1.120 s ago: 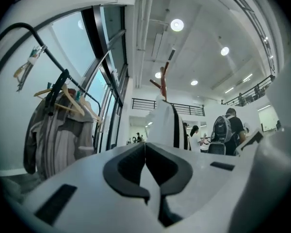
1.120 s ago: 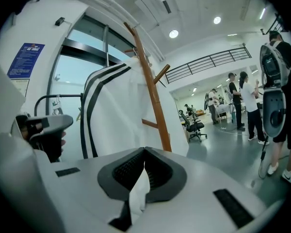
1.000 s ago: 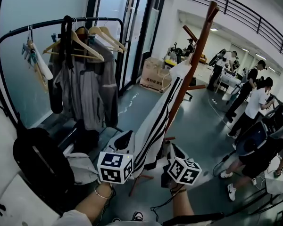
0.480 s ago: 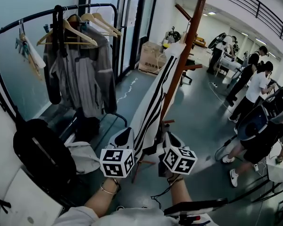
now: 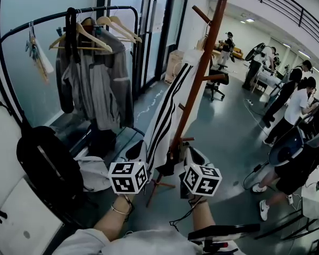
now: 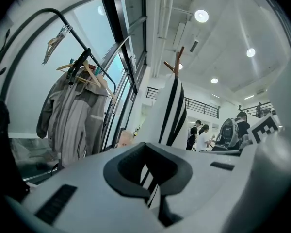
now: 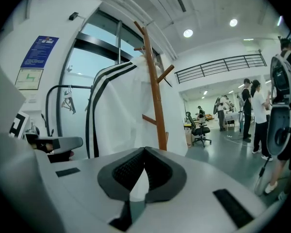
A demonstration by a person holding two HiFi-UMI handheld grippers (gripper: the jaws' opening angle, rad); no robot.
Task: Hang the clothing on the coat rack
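A white garment with black stripes [image 5: 167,108] hangs from the top of the brown wooden coat rack [image 5: 204,68], draped down along its pole. Its striped cloth [image 6: 172,113] and white side [image 7: 123,115] fill the gripper views. My left gripper [image 5: 140,154] is at the hem's left side, its jaws shut with striped cloth pinched in the notch [image 6: 148,178]. On the hem's right side my right gripper [image 5: 187,157] is shut too, with white cloth caught between its jaws [image 7: 139,183]. Both point roughly level toward the rack.
A black clothes rail [image 5: 53,20] with grey jackets [image 5: 98,84] and wooden hangers stands at the left by the glass wall. A black backpack [image 5: 48,166] lies near left. A cardboard box [image 5: 175,62], an office chair [image 5: 217,81] and several people [image 5: 295,108] are beyond and right.
The left gripper has sunk a little with the hem. The view has swung, so the rack's pole stands closer to the middle. Both grippers stay shut on the garment.
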